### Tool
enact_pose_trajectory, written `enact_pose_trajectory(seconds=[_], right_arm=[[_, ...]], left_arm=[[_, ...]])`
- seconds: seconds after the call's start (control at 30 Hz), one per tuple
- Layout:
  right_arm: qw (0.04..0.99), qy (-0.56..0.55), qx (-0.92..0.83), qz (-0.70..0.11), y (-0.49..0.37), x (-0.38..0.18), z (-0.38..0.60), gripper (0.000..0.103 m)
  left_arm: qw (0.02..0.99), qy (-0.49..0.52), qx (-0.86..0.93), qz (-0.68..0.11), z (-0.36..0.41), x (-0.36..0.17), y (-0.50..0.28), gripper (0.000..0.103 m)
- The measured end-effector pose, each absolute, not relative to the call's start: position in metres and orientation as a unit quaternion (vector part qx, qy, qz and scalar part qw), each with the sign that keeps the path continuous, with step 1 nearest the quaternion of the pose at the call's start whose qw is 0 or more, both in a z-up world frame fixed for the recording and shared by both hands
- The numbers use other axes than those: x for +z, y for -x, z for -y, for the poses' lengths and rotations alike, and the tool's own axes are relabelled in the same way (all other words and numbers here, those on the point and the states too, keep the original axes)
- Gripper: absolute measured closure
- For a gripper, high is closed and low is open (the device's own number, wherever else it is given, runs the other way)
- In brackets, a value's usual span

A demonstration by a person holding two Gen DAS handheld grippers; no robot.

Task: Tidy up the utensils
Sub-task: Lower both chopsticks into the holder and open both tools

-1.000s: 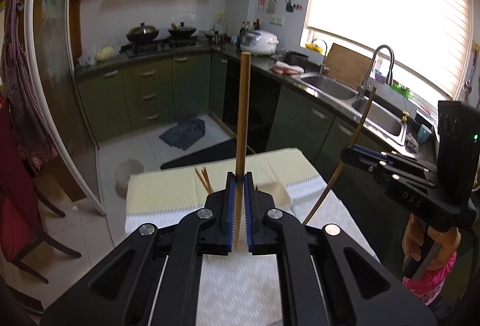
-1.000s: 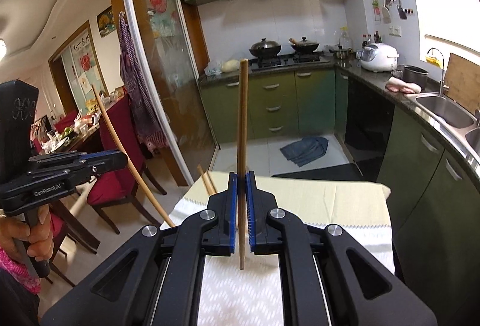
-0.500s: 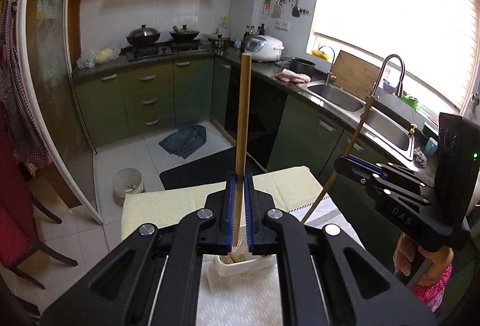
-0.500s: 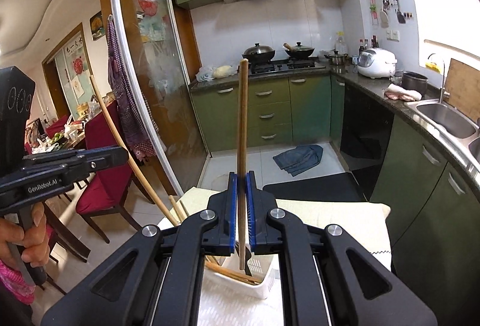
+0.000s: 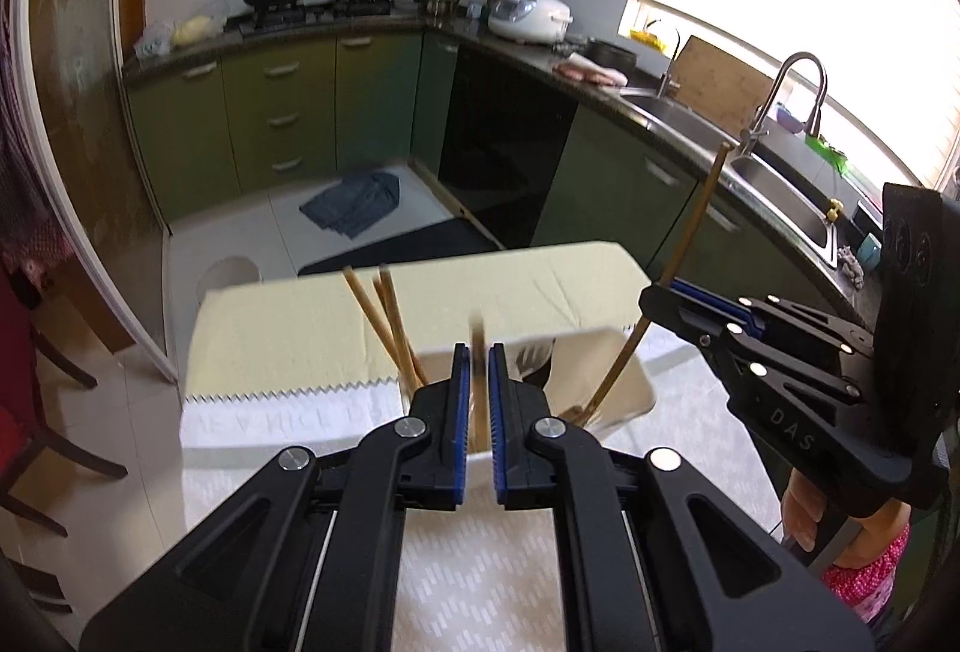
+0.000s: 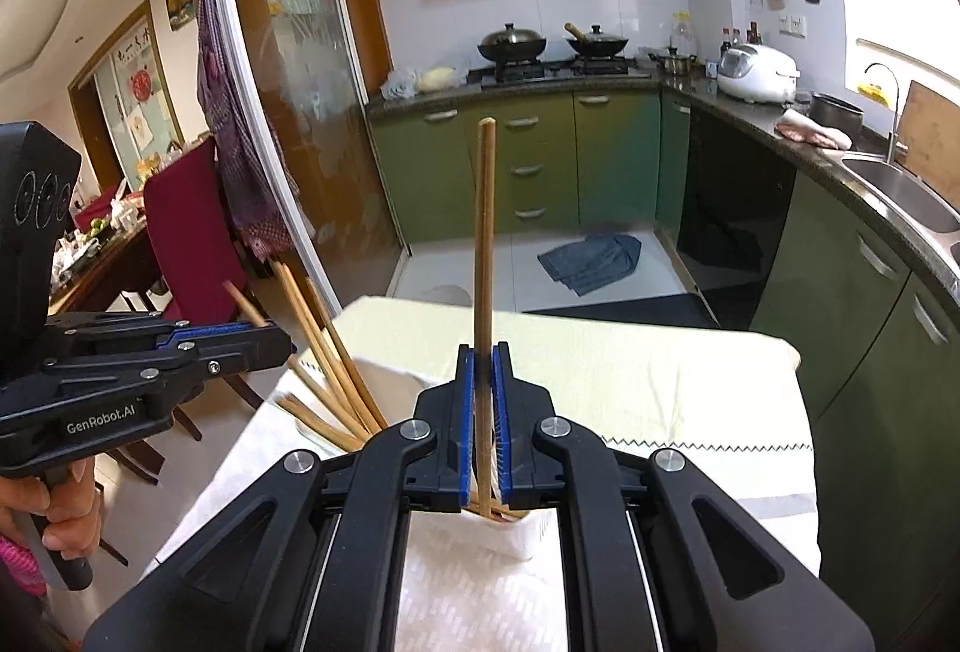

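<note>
My left gripper point(image 5: 478, 352) has its jaws slightly parted; a blurred wooden chopstick point(image 5: 478, 337) sits loose between them, only its short top end showing, over the white utensil holder point(image 5: 627, 391). My right gripper point(image 6: 483, 352) is shut on another wooden chopstick point(image 6: 483, 232), held upright with its lower end in the white holder point(image 6: 528, 532). Several chopsticks point(image 5: 384, 322) lean in the holder; they also show in the right wrist view point(image 6: 324, 352). The right gripper appears in the left wrist view point(image 5: 666, 292), and the left gripper in the right wrist view point(image 6: 282, 346).
The holder stands on a table with a white patterned cloth point(image 5: 480, 580) and a pale yellow cloth point(image 5: 300, 328). Green kitchen cabinets point(image 5: 288, 112), a sink point(image 5: 774, 184) and a red chair point(image 6: 192, 244) surround the table.
Both grippers have come down over the holder. The left jaws have parted and its chopstick has slid down between them. The right chopstick's lower end has entered the holder.
</note>
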State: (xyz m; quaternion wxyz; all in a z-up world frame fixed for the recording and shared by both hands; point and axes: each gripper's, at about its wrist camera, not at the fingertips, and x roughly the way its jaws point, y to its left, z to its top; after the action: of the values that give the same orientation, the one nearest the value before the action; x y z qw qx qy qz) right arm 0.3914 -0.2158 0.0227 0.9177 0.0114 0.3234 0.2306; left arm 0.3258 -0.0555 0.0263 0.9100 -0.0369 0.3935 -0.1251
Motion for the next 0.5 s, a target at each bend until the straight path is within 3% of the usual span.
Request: enact_pose_trajectory(seconds=[0.47,0.5], right_arm=[[0.92,-0.013,0.229,-0.316,-0.374,0.016,0.22,0.094],[0.921,-0.015,0.23,-0.313,-0.37,0.018,0.222,0.09]], left_arm=[[0.911,0.041,-0.118,-0.392,0.051,0.016,-0.32,0.097],[0.914,0.041,-0.117,-0.387,0.05,0.02,-0.318,0.097]])
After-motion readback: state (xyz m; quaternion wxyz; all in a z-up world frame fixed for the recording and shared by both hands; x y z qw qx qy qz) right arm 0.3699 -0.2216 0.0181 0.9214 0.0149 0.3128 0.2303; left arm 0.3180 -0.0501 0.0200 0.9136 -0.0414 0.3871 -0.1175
